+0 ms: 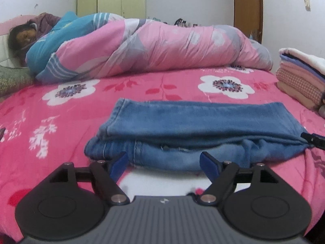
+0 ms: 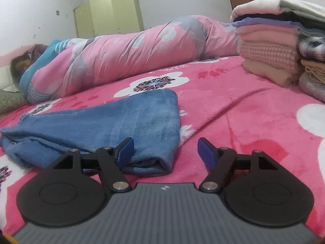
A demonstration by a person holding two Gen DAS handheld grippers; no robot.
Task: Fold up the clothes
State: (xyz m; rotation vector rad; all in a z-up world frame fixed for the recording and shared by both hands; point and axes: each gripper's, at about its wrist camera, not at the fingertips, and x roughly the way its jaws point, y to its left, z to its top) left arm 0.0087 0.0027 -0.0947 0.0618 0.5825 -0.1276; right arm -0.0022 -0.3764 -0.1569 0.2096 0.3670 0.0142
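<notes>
Jaws apart, beside folded jeans (image 1: 195,126)

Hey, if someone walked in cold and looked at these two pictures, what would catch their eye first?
Probably the folded blue jeans lying in the middle of the bright pink flowered bedspread, right ahead of the open left gripper and just left of the open right gripper. Next, the person asleep under a pink quilt along the far side, and the stack of folded clothes at the right.
</notes>
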